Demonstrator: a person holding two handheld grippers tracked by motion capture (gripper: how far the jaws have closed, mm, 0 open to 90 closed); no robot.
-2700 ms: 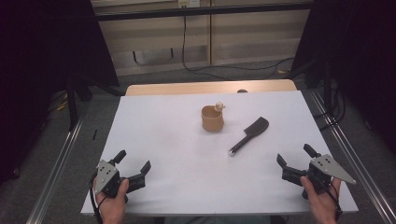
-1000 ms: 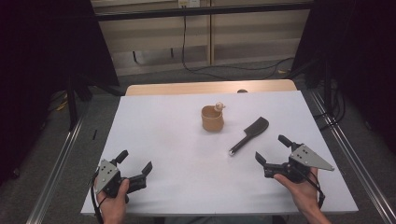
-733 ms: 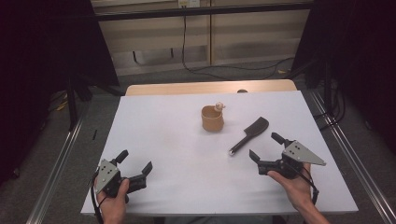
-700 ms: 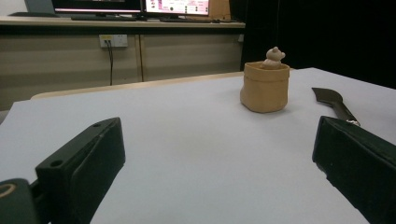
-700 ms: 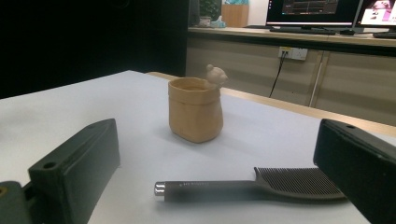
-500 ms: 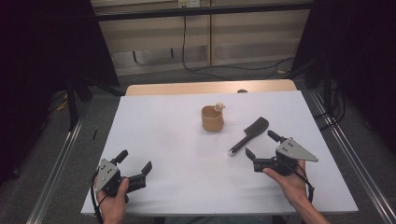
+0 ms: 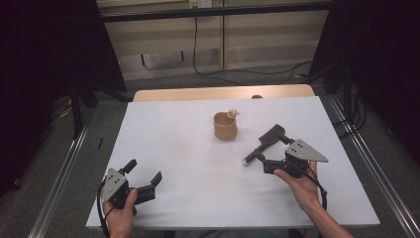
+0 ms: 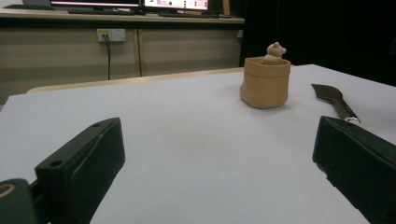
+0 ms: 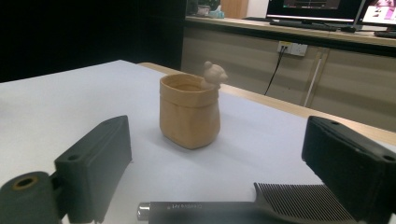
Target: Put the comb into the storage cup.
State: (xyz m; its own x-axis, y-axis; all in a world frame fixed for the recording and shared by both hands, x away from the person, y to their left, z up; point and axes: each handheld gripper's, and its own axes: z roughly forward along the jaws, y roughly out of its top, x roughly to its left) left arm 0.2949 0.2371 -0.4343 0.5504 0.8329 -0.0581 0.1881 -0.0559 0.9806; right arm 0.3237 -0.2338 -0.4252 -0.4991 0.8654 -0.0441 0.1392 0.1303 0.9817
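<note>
You are closing your right gripper's jaws around the comb, not yet gripping; next, pinch its handle.

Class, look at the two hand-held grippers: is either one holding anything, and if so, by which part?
Nothing is held. The right gripper, jaws just closing slightly, stands open around the black comb's handle without pressing it. The left gripper stands open over bare table.

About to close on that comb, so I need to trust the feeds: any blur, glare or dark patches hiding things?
High view: the white table is evenly lit, the surroundings dark. Right gripper view: the tan bag-shaped pot with a bear figure is sharp, the black fine-toothed comb at the bottom edge slightly soft, no glare. Left gripper view: near fingers blurred.
</note>
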